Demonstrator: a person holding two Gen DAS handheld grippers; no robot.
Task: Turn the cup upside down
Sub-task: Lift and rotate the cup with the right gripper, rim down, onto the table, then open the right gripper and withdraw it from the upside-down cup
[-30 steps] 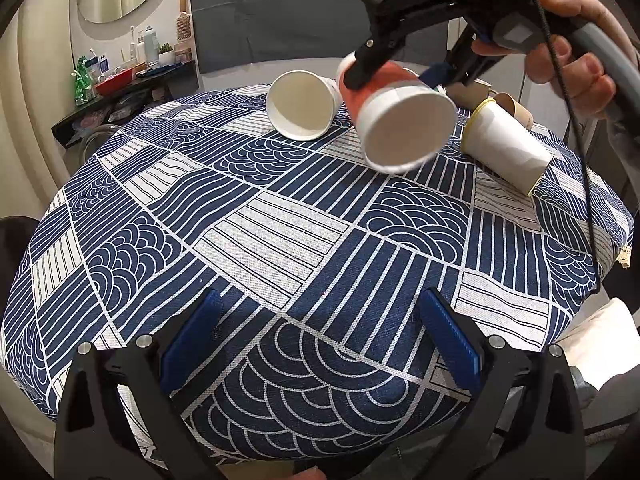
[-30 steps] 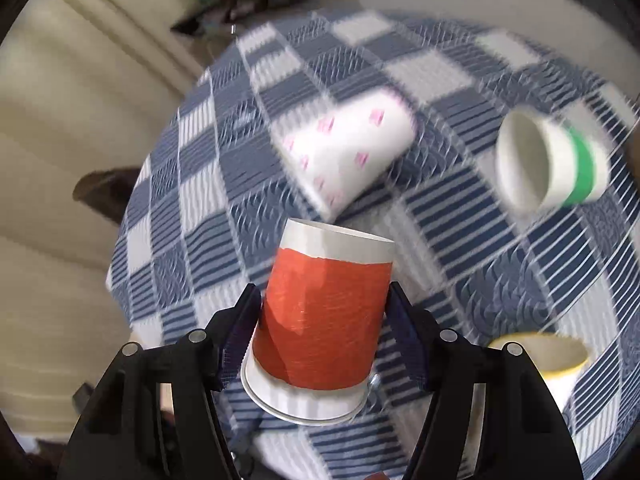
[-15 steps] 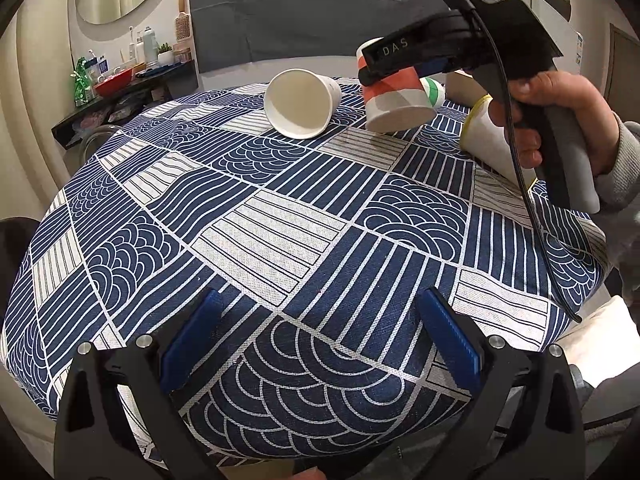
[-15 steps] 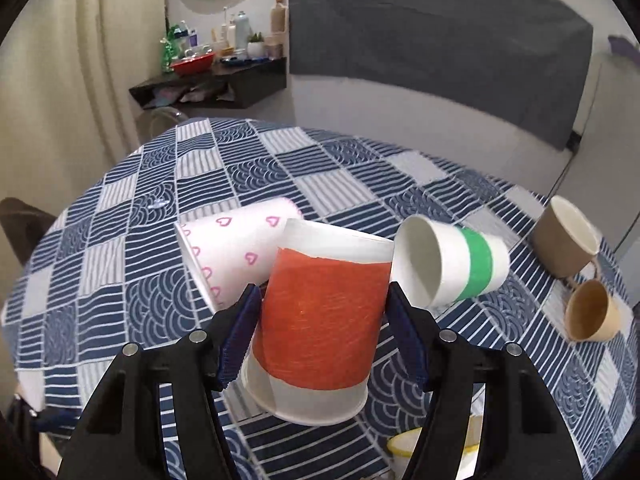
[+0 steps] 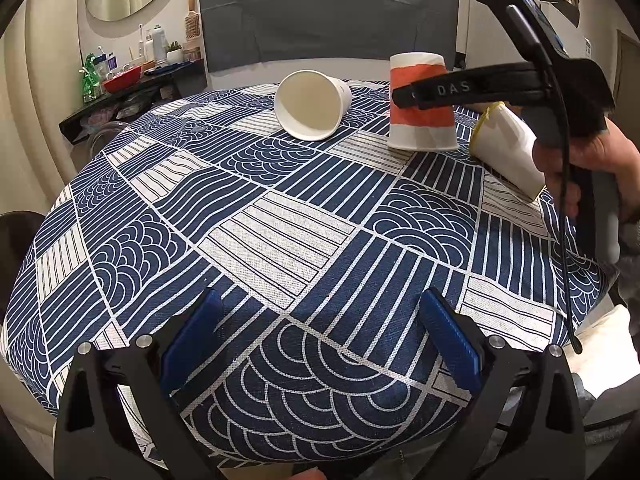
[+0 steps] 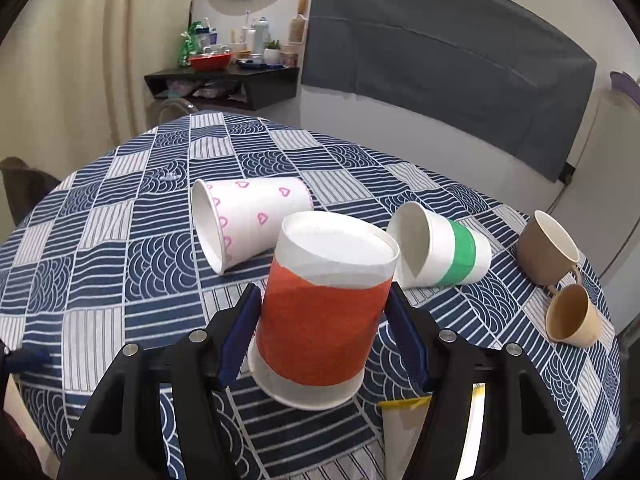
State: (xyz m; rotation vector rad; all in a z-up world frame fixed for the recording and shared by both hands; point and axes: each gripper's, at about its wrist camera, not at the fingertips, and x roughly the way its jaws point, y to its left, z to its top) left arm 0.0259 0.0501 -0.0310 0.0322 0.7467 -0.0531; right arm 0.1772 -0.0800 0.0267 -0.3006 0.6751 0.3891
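Observation:
The orange-banded white paper cup [image 6: 324,312] stands upside down, rim on the tablecloth, base up. My right gripper [image 6: 325,330] is shut on its sides; its blue pads [image 6: 241,330] press the orange band. In the left wrist view the same cup [image 5: 420,116] stands at the far right of the table with the right gripper's black finger [image 5: 448,90] across it. My left gripper [image 5: 320,344] is open and empty, low over the near table edge.
A white cup with pink hearts [image 6: 248,220], a green-banded cup [image 6: 440,254] and a yellow-rimmed cup [image 5: 508,152] lie on their sides near the orange cup. Two brown mugs [image 6: 548,248] lie at the right. A dark shelf [image 6: 224,80] is behind the round table [image 5: 280,220].
My right gripper has turned the orange cup from tilted in the air to upside down and lowered it onto the tablecloth. The left gripper has not moved.

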